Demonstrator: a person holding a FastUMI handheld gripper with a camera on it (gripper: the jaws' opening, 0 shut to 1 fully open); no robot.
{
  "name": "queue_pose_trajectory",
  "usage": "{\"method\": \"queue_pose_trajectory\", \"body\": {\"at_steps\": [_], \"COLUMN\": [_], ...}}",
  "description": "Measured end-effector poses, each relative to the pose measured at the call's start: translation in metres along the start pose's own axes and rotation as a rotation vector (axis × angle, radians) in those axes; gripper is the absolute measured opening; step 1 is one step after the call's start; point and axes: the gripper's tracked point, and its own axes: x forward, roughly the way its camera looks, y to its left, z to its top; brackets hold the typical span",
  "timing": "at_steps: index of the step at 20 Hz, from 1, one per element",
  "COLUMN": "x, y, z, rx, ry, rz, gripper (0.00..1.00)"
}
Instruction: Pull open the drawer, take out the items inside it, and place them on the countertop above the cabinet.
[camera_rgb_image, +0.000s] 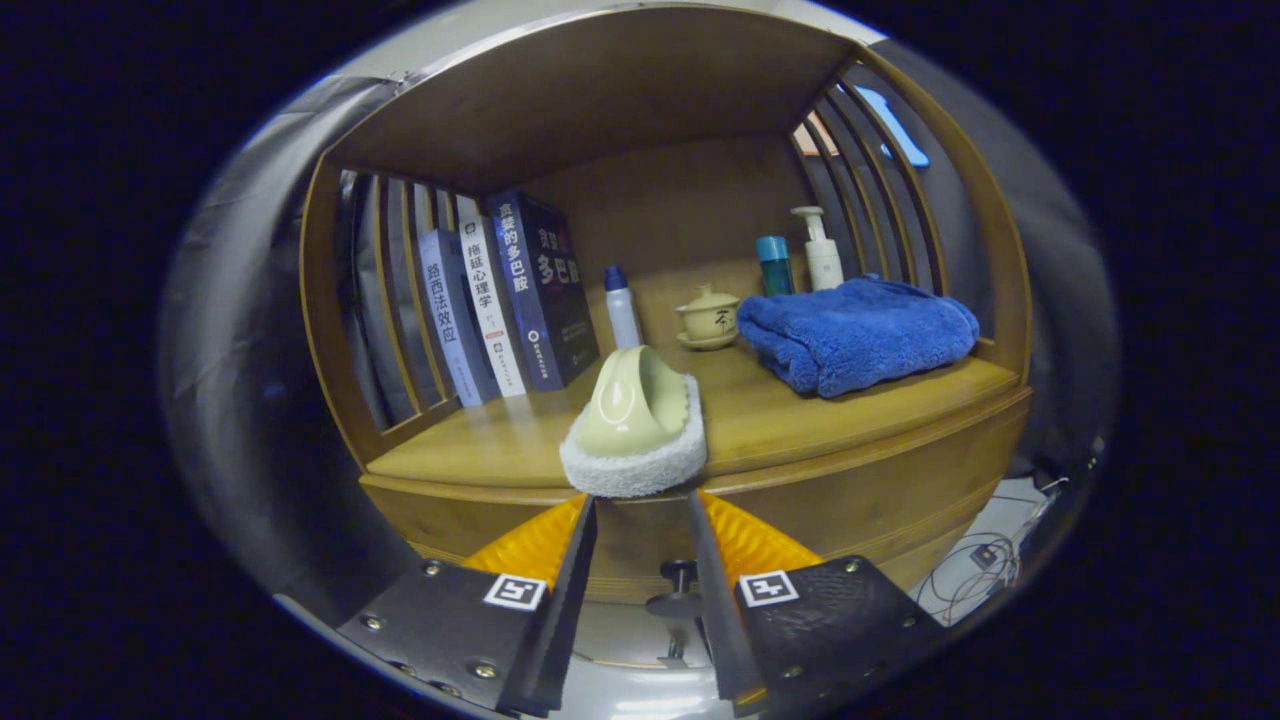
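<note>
A pale green scrubber with a white fluffy pad (634, 430) is at the front edge of the wooden countertop (800, 420), handle loop facing me. My gripper (642, 497) is shut on the lower part of its pad, a fingertip on either side. I cannot tell whether the pad rests on the wood or hangs just over it. Below the countertop edge, between my fingers, the drawer's dark round knob (678, 577) shows against the wooden drawer front (640, 545).
On the countertop stand three books (500, 300) at the left, a small bottle with a blue cap (621, 310), a lidded tea cup (708, 317), a teal bottle (773, 264), a white pump bottle (822, 252) and a folded blue towel (860, 335) at the right. Slatted sides enclose the shelf. Cables (985, 560) lie on the floor.
</note>
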Motion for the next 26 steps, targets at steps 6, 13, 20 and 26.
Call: {"method": "queue_pose_trajectory", "body": {"at_steps": [6,13,20,26], "x": [-0.039,-0.128,-0.178,-0.177], "y": [-0.016,-0.072,-0.155,-0.216], "z": [-0.037,-0.039,-0.047,-0.043], "rx": [0.004,-0.216,-0.376,-0.414], "ry": [0.203,0.258,0.314,0.261], "rz": [0.007,-0.027,-0.109,-0.106], "gripper": [0.60,0.59,0.59,0.60]}}
